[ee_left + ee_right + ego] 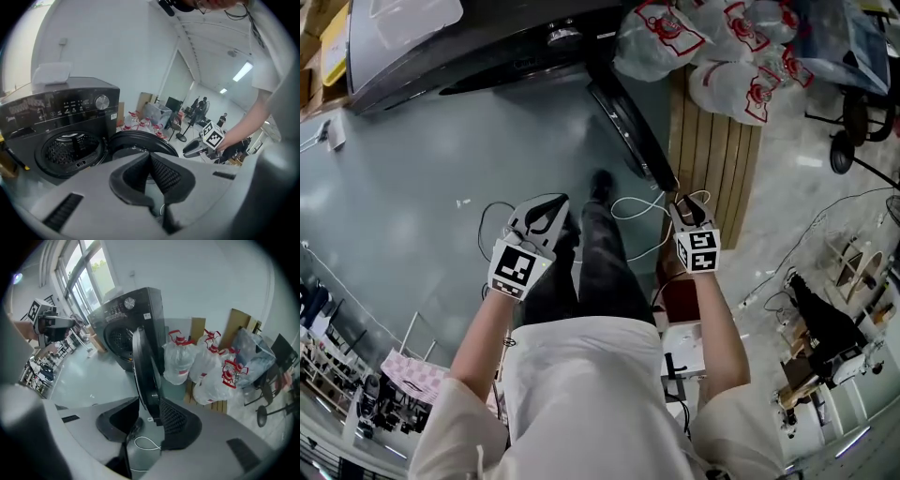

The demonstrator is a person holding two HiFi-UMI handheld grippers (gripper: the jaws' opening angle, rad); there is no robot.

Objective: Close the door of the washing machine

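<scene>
The door (143, 366) stands swung wide open from the front of the washing machine (124, 319). The right gripper (149, 408) is spread, with the door's free edge between its jaws, close against one pad. The left gripper (150, 158), out in front of the washing machine, is pressed together on nothing

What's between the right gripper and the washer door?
Nothing: the right gripper view shows the door standing edge-on between the parted jaws of the right gripper.
</scene>
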